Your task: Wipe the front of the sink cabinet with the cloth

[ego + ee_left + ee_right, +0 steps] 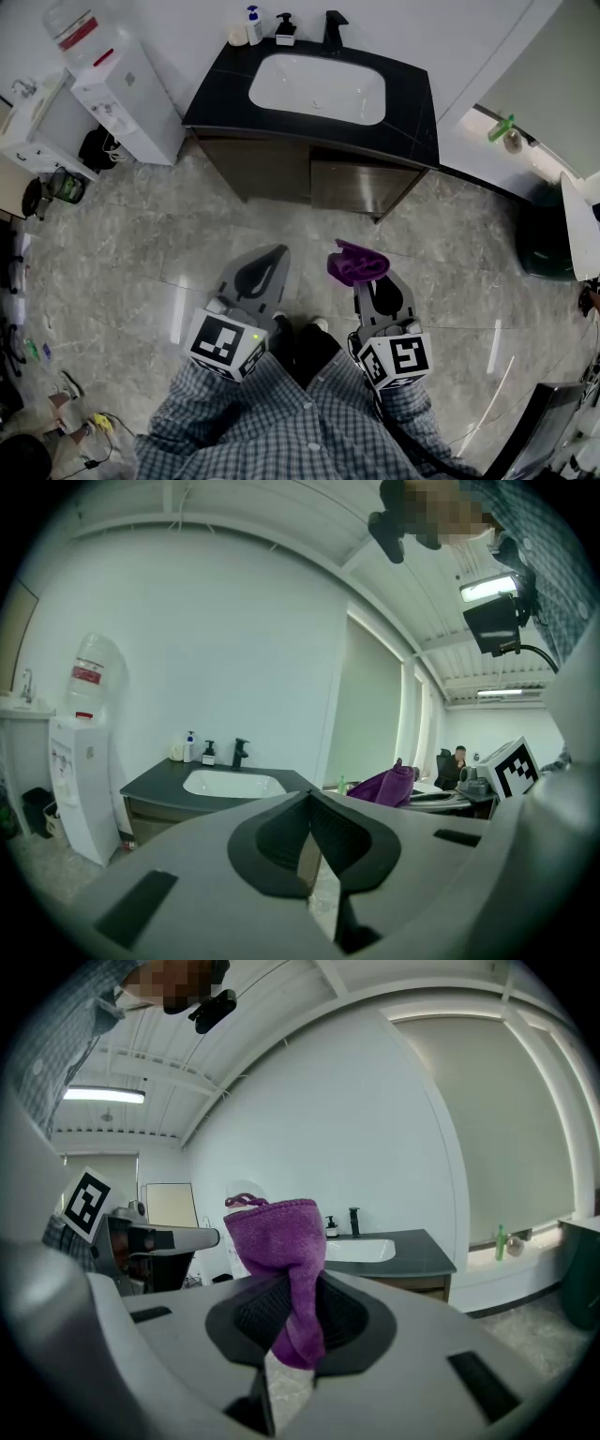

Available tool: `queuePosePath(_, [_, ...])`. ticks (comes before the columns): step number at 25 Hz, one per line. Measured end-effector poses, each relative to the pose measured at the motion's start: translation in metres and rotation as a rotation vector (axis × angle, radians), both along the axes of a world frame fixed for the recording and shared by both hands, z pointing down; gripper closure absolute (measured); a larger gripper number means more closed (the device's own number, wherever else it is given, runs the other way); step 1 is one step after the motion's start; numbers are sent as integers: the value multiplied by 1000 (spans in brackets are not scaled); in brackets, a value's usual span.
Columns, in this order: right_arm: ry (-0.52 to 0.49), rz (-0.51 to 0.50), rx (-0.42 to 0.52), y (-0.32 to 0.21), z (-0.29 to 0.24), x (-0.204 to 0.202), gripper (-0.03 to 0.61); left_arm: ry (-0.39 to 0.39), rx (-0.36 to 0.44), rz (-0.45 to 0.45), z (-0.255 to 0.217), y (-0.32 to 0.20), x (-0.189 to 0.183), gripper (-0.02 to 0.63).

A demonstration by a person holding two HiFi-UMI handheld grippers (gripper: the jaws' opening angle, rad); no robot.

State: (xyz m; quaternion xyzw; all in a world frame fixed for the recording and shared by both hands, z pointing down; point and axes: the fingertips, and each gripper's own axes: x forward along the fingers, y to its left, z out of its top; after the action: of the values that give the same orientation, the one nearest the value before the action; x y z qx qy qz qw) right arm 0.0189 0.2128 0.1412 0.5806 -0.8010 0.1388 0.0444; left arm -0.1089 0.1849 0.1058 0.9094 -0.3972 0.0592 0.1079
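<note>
The sink cabinet [309, 178] stands against the far wall, with brown wood fronts under a dark top and a white basin [317, 88]. It also shows in the left gripper view as the cabinet [155, 808] and in the right gripper view as the cabinet [412, 1274]. My right gripper [368, 275] is shut on a purple cloth [354, 262], which bunches above the jaws as the cloth [281, 1260]. My left gripper [263, 270] is shut with nothing in it, its jaws [309, 841] meeting. Both grippers hang over the floor, well short of the cabinet.
A white water dispenser [127, 103] stands left of the cabinet. Soap bottles [253, 26] and a black faucet [334, 28] sit on the countertop. A dark bin [544, 239] is at the right. Marble floor tiles [141, 253] lie between me and the cabinet.
</note>
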Motion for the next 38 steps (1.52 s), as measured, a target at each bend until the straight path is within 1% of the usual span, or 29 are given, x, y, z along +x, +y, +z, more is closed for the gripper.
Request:
queuePosePath(6, [-13, -5, -13, 4, 4, 10, 505, -6, -2, -29, 1, 4, 3, 603])
queuePosePath(12, [-11, -40, 2, 6, 1, 24, 505, -18, 9, -56, -2, 12, 16, 603])
queuePosePath(18, [-26, -49, 1, 14, 3, 37, 505, -29, 17, -90, -4, 25, 22, 603])
queuePosePath(24, [-8, -55, -3, 24, 10, 54, 505, -42, 26, -88, -2, 33, 33, 603])
queuePosePath(32, [0, -7, -40, 15, 23, 72, 505, -42, 6, -75, 8, 10, 40, 603])
queuePosePath(38, [4, 22, -59, -29, 33, 66, 505, -31, -15, -59, 23, -42, 31, 603])
